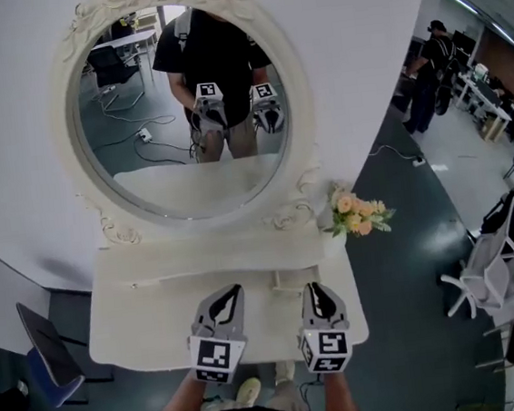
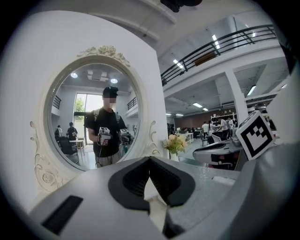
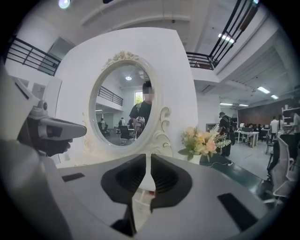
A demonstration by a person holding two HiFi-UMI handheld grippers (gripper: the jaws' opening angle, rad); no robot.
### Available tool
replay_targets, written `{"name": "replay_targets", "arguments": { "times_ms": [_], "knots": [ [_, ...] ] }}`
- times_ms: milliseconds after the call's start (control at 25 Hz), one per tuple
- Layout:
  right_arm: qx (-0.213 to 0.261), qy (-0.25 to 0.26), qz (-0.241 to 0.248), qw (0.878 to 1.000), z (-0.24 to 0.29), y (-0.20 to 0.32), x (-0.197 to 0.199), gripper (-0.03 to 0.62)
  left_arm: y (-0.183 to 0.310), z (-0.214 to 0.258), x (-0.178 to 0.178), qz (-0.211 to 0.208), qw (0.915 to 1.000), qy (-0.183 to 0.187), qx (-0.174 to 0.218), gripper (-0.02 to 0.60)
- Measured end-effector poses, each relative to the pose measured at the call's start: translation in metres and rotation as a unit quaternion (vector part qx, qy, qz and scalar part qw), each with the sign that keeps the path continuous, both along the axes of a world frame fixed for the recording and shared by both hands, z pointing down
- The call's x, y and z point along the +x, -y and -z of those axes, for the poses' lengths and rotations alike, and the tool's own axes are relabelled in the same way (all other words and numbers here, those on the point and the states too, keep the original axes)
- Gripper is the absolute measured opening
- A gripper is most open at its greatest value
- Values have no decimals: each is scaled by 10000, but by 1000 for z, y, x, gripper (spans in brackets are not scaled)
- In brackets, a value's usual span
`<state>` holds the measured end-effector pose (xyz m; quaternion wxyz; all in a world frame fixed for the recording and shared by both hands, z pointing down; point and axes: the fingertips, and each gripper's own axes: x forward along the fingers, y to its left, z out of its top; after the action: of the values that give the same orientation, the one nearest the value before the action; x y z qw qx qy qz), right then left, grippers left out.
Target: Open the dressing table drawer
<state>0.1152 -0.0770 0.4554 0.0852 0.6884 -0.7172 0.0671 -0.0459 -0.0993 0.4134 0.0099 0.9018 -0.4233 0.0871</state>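
The white dressing table [image 1: 137, 324] stands against the wall under its oval mirror [image 1: 183, 107]. No drawer front shows in any view. Both grippers hover side by side over the table's front edge and point at the mirror. My left gripper [image 1: 231, 293] has its jaw tips touching and holds nothing; the left gripper view shows the same [image 2: 150, 160]. My right gripper [image 1: 314, 289] is empty, and in the right gripper view a thin slit parts its jaws [image 3: 148, 159]. The mirror [image 2: 93, 126] reflects the person holding both grippers.
A vase of peach flowers [image 1: 358, 214] sits at the table's back right corner. A dark chair [image 1: 49, 359] stands left of the table and a white chair [image 1: 480, 281] to its right. A person [image 1: 430, 68] stands far off at the right.
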Motion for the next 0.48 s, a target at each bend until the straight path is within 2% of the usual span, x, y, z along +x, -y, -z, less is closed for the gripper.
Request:
{"name": "replay_targets", "arguments": {
  "times_ms": [240,480],
  "knots": [
    [263,-110,-124,9995,32,-20,-11,12,-15,22,-8,-146,9997,-87,196,3],
    [373,-224,-164,9989,41,-35,-23,-2,-26,33,-14,-271,9991,-177,290,3]
  ]
}}
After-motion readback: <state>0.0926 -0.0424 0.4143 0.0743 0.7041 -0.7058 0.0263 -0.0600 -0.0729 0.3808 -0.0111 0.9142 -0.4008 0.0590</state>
